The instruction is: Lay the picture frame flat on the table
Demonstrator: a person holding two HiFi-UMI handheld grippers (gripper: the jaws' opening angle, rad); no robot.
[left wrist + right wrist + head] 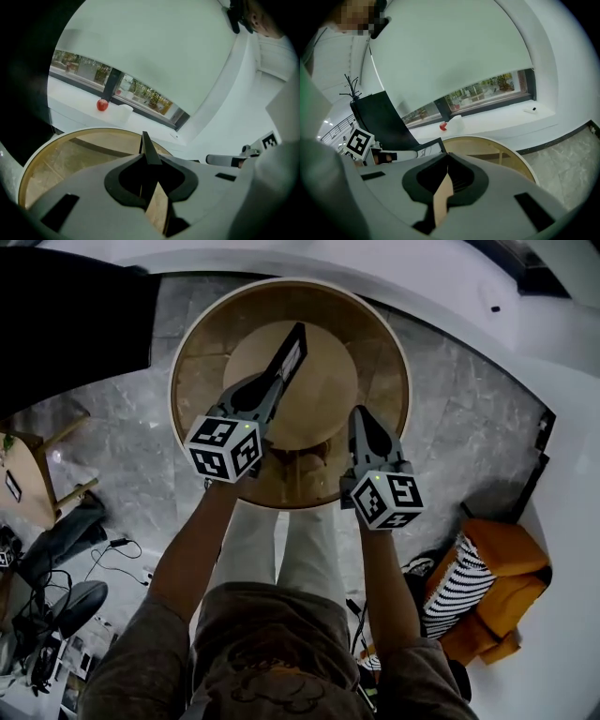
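Observation:
The picture frame (291, 357) has a black edge and stands upright on its edge on the round, wood-rimmed table (187, 343), seen edge-on. My left gripper (272, 385) is shut on the frame's near end. In the left gripper view, the frame's black edge (147, 147) runs up between the jaws of that gripper (151, 161). My right gripper (361, 413) hovers over the table's near right part, apart from the frame. Its tips (447, 155) meet with nothing between them. The frame's corner (429, 145) shows to its left.
A red ball-like object (102, 104) and a white container (123, 111) sit on the window ledge beyond the table. On the floor, an orange seat with a striped cushion (487, 587) is at the right. A wooden chair (37, 474) and cables are at the left.

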